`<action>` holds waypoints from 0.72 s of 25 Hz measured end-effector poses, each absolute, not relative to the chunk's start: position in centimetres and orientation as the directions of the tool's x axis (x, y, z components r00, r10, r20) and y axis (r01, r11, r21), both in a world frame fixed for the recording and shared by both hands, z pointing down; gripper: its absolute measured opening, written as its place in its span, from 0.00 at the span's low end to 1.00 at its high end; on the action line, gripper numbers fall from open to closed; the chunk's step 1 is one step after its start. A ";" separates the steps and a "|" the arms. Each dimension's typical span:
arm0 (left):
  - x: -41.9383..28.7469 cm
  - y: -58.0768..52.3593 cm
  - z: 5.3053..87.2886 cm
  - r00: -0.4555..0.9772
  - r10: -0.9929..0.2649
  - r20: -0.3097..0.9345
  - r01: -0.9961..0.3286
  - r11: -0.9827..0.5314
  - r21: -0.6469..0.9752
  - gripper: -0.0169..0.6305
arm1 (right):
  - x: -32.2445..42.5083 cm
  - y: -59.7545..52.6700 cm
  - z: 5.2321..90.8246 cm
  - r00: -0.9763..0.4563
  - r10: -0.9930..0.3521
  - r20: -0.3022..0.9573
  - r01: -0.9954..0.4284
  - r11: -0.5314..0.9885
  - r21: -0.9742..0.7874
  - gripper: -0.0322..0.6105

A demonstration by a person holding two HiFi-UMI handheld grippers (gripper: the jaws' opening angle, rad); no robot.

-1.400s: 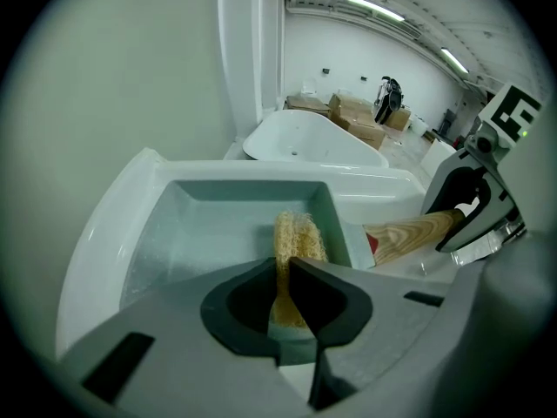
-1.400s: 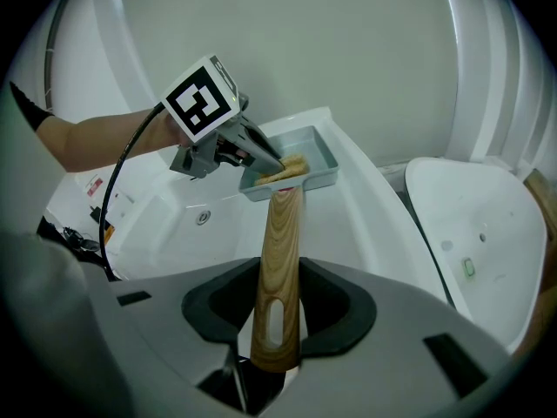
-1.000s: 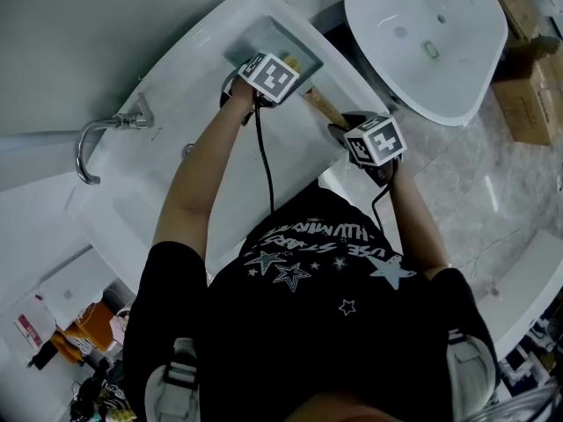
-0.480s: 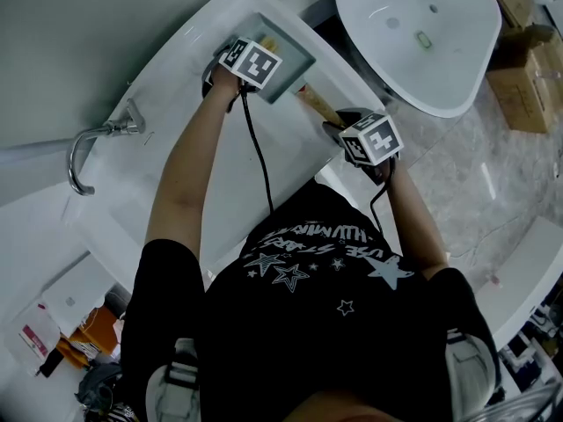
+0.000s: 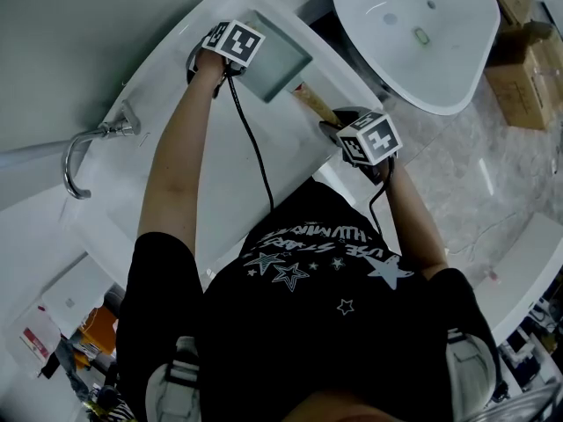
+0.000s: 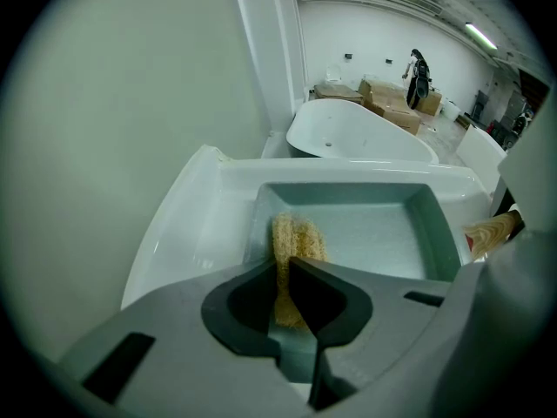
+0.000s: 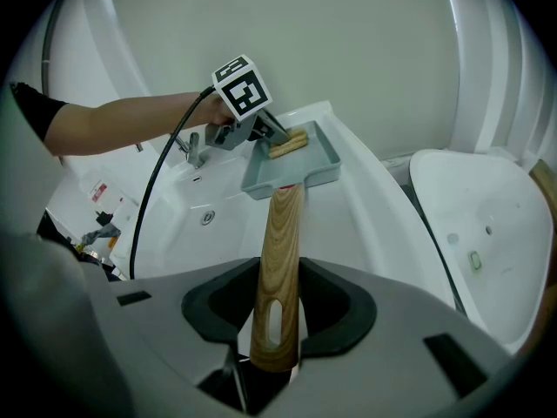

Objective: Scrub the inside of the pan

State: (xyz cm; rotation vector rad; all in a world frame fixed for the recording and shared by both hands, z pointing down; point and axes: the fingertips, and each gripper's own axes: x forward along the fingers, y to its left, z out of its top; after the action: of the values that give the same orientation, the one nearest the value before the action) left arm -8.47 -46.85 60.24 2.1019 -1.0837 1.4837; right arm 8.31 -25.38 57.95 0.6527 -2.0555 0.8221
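A square grey-blue pan rests on the rim of a white tub. My right gripper is shut on the pan's wooden handle, near the handle's end with the hanging slot. My left gripper is shut on a tan scrub pad. The pad stands on edge against the pan's left inner wall. In the head view the left gripper is over the pan's far left corner, and the right gripper is at the handle.
The white tub has a chrome faucet on its left rim. A second white tub stands to the right, with cardboard boxes beyond it. A plain wall runs close behind the pan.
My left gripper has slid the pad from the pan's middle to its far left corner. The right gripper has held the handle still.
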 end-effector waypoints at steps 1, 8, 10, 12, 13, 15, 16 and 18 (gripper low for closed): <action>-8.5 -46.9 60.3 0.160 -0.383 0.910 -0.749 -0.648 -0.141 0.10 | 8.2 -25.4 58.0 -0.539 -0.156 0.827 -0.684 0.654 -0.323 0.26; -8.4 -46.9 60.0 0.162 -0.384 0.909 -0.763 -0.633 -0.132 0.10 | 8.3 -25.4 58.1 -0.543 -0.155 0.825 -0.684 0.652 -0.328 0.26; -8.4 -46.6 60.0 0.163 -0.378 0.911 -0.766 -0.630 -0.124 0.10 | 8.3 -25.4 58.1 -0.543 -0.155 0.825 -0.684 0.651 -0.328 0.26; -8.2 -46.0 60.0 0.174 -0.365 0.915 -0.771 -0.629 -0.104 0.10 | 8.3 -25.5 58.2 -0.541 -0.158 0.826 -0.686 0.650 -0.326 0.26; -8.0 -45.6 59.9 0.182 -0.358 0.916 -0.771 -0.630 -0.093 0.10 | 8.3 -25.4 58.2 -0.541 -0.160 0.826 -0.688 0.649 -0.325 0.26; -7.3 -44.9 59.5 0.203 -0.351 0.914 -0.764 -0.640 -0.076 0.10 | 8.4 -25.4 58.2 -0.540 -0.163 0.825 -0.690 0.647 -0.324 0.26; -6.8 -44.5 59.1 0.217 -0.351 0.911 -0.758 -0.648 -0.069 0.10 | 8.4 -25.4 58.1 -0.540 -0.164 0.825 -0.691 0.646 -0.324 0.26; -5.6 -43.8 58.2 0.251 -0.347 0.903 -0.748 -0.662 -0.046 0.10 | 8.4 -25.4 58.1 -0.540 -0.165 0.826 -0.691 0.647 -0.323 0.26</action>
State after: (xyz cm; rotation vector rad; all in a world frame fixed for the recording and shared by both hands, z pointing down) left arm -5.61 -43.75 58.25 2.1357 -0.9995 1.3856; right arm 8.42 -25.38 58.10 0.6646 -2.0575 0.8290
